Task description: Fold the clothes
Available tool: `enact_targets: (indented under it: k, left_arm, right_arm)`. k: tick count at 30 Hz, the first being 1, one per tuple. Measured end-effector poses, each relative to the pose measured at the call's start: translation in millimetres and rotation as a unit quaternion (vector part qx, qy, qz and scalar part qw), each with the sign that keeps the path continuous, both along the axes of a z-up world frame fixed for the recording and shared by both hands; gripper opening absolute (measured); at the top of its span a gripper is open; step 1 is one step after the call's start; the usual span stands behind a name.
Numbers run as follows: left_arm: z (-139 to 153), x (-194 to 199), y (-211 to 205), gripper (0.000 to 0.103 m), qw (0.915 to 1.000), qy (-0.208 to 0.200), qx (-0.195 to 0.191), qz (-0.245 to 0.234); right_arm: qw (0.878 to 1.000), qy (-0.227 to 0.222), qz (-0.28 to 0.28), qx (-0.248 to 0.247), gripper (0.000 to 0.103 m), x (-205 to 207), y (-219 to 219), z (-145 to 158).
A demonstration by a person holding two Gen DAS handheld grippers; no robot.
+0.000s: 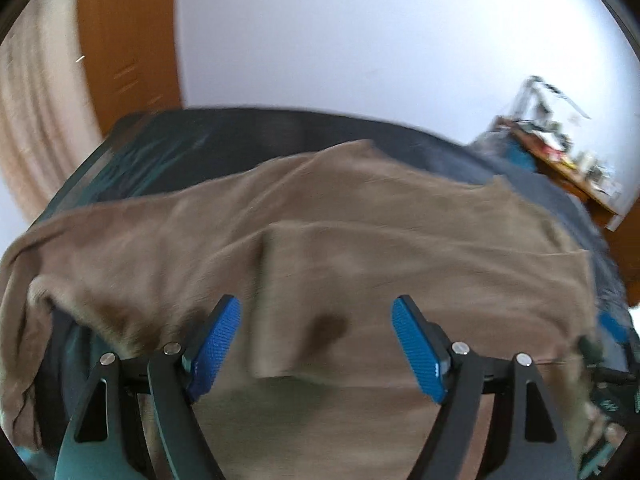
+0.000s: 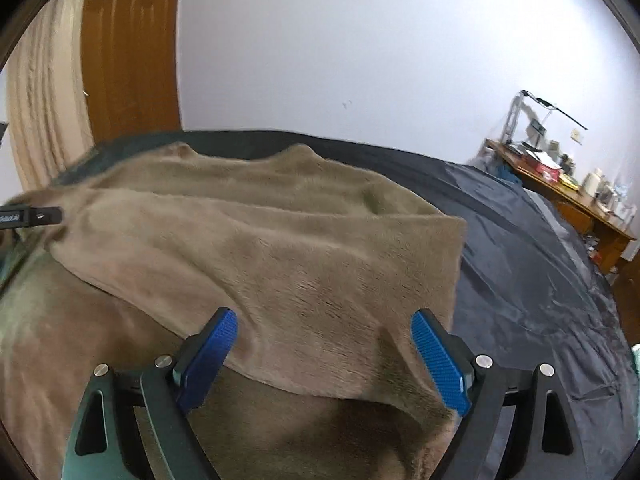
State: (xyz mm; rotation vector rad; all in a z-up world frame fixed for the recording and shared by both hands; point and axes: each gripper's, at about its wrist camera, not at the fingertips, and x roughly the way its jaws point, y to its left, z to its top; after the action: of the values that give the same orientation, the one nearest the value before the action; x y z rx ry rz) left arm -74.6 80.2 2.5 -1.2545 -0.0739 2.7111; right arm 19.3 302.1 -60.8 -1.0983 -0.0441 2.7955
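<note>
Garment: brown fleece, one flap already folded over.
Left gripper: wide apart, holding nothing.
Right gripper: wide apart, empty.
Left: more folds, probably.

Fuzzy tan-brown garment, plush nap, spread flat-ish over the dark bed cover. One flap folded back on top, straight edge on the right, bit rumpled along the far side.
</note>
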Motion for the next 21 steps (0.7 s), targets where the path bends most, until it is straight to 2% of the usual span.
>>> enact_targets:
  k: [2, 4, 6, 9, 14, 18, 21]
  left_arm:
    - [1, -3, 21, 0.083, 0.9995, 0.0, 0.001, -0.031]
    - [-3, -9, 38, 0.083, 0.9986, -0.01, -0.002, -0.053]
    - [-18, -18, 39, 0.083, 0.9984, -0.03, -0.015, -0.046]
    - [-43, -28, 36, 0.083, 0.997, -0.063, -0.036, -0.028]
    - [-45, -12, 32, 0.083, 0.9962, -0.034, -0.062, -0.05]
    - [-36, -12, 32, 0.083, 0.9975, -0.047, -0.041, -0.035]
    - [-22, -11, 52, 0.083, 0.9965, -0.044, 0.0, -0.072]
  right_arm:
    - [1.0, -0.007, 0.007, -0.005, 0.091, -3, -1, -2]
    - [0.999, -0.038, 0.011, -0.012, 0.091, -10, 0, -10]
    - [0.997, -0.075, 0.021, -0.029, 0.096, -19, 3, -21]
    - [0.995, -0.092, 0.038, -0.017, 0.102, -20, -1, -26]
    - [0.994, -0.096, 0.044, -0.007, 0.102, -22, -3, -29]
    - [0.995, -0.094, 0.042, -0.006, 0.102, -18, -5, -28]
    - [0.995, -0.094, 0.04, -0.006, 0.102, -16, -7, -27]
